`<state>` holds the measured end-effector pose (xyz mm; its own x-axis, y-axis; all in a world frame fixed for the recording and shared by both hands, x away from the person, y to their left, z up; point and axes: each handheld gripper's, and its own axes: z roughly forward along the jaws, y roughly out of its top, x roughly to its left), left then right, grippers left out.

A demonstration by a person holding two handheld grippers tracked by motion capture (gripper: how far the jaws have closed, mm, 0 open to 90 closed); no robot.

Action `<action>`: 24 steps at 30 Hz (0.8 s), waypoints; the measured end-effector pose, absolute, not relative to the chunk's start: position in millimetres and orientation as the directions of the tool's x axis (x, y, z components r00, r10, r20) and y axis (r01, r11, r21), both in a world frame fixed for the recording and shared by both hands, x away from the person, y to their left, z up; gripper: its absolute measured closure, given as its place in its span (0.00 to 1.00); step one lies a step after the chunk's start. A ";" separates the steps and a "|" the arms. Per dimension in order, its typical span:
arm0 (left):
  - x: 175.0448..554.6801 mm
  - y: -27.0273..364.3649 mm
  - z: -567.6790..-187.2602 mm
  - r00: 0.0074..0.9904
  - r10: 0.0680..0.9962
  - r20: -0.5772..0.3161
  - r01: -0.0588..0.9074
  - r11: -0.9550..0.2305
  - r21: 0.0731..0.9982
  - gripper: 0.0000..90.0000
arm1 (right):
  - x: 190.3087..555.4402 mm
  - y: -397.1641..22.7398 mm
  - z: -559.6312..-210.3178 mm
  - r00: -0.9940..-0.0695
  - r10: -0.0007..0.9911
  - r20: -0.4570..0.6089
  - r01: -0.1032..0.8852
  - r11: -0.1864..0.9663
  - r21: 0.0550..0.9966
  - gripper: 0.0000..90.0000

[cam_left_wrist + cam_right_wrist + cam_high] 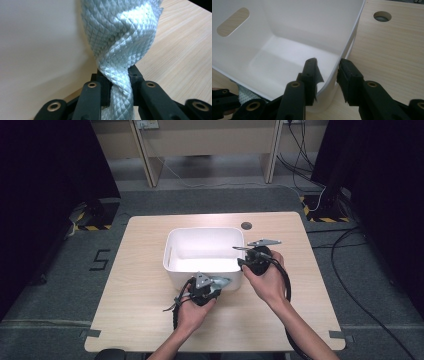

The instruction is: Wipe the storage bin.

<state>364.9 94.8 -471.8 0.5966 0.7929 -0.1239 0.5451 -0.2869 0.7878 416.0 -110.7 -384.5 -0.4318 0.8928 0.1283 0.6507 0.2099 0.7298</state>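
A white plastic bin (170, 251) stands in the middle of the wooden table (140, 290). My left gripper (216, 285) is at the bin's near outer wall, shut on a twisted pale woven cloth (120, 37) that rises from between its jaws (117, 75) next to the white wall (37, 50). My right gripper (241, 262) is at the bin's near right corner. Its jaws (328, 68) straddle the bin's wall (287, 25), one inside and one outside, closed on the rim. A bit of the cloth (244, 96) shows below the bin's edge.
The tabletop has a round cable hole (246, 225) behind the bin on the right. The bin has a slot handle (233, 22) in its far wall. Bare tabletop lies to both sides of the bin. Cables run over the floor beyond the table.
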 end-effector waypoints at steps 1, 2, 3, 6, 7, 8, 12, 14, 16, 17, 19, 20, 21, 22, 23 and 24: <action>364.9 94.8 -471.0 0.597 0.793 -0.124 0.545 -0.287 0.788 0.86 | 416.0 -110.6 -384.5 -0.432 0.893 0.128 0.651 0.210 0.730 0.75; 365.0 94.8 -470.5 0.598 0.792 -0.124 0.543 -0.286 0.790 0.86 | 416.1 -110.7 -384.5 -0.432 0.893 0.128 0.651 0.210 0.730 0.75; 365.0 94.5 -469.7 0.598 0.791 -0.126 0.541 -0.283 0.792 0.86 | 416.1 -110.7 -384.5 -0.432 0.893 0.129 0.651 0.210 0.730 0.75; 364.6 94.3 -467.8 0.599 0.791 -0.126 0.537 -0.281 0.795 0.86 | 416.3 -110.8 -384.5 -0.433 0.892 0.128 0.650 0.211 0.730 0.75; 364.3 94.5 -466.7 0.600 0.791 -0.123 0.538 -0.285 0.793 0.86 | 416.2 -110.6 -384.5 -0.432 0.893 0.128 0.651 0.210 0.730 0.75; 364.2 94.5 -465.5 0.602 0.789 -0.123 0.535 -0.284 0.796 0.86 | 416.1 -110.6 -384.5 -0.432 0.893 0.128 0.651 0.210 0.730 0.75; 363.4 94.2 -460.4 0.603 0.787 -0.127 0.528 -0.276 0.803 0.86 | 416.1 -110.5 -384.5 -0.432 0.893 0.127 0.651 0.210 0.730 0.75; 363.0 94.0 -458.0 0.607 0.785 -0.122 0.523 -0.278 0.806 0.86 | 416.1 -110.5 -384.5 -0.431 0.893 0.127 0.651 0.210 0.730 0.75; 362.7 93.7 -456.8 0.608 0.785 -0.121 0.519 -0.278 0.808 0.86 | 416.1 -110.5 -384.5 -0.432 0.893 0.127 0.650 0.210 0.730 0.75; 362.7 93.6 -456.5 0.608 0.785 -0.119 0.517 -0.278 0.809 0.86 | 416.1 -110.5 -384.4 -0.432 0.893 0.127 0.650 0.210 0.730 0.75; 362.4 93.2 -455.9 0.606 0.786 -0.121 0.516 -0.274 0.811 0.86 | 416.1 -110.5 -384.5 -0.432 0.893 0.127 0.650 0.211 0.730 0.75; 362.1 93.2 -455.3 0.606 0.786 -0.120 0.516 -0.274 0.812 0.86 | 416.1 -110.5 -384.5 -0.432 0.893 0.127 0.650 0.210 0.730 0.75; 362.0 93.0 -455.0 0.606 0.786 -0.121 0.514 -0.271 0.814 0.86 | 416.1 -110.5 -384.5 -0.431 0.893 0.127 0.651 0.210 0.729 0.75; 361.9 92.9 -454.3 0.607 0.785 -0.121 0.513 -0.271 0.815 0.86 | 416.1 -110.5 -384.4 -0.431 0.893 0.128 0.651 0.210 0.729 0.75; 361.8 93.2 -453.4 0.609 0.784 -0.118 0.512 -0.275 0.814 0.86 | 416.1 -110.4 -384.4 -0.431 0.893 0.127 0.651 0.210 0.730 0.75; 361.7 93.3 -452.5 0.610 0.784 -0.116 0.511 -0.277 0.814 0.86 | 416.1 -110.5 -384.4 -0.432 0.893 0.127 0.651 0.211 0.729 0.75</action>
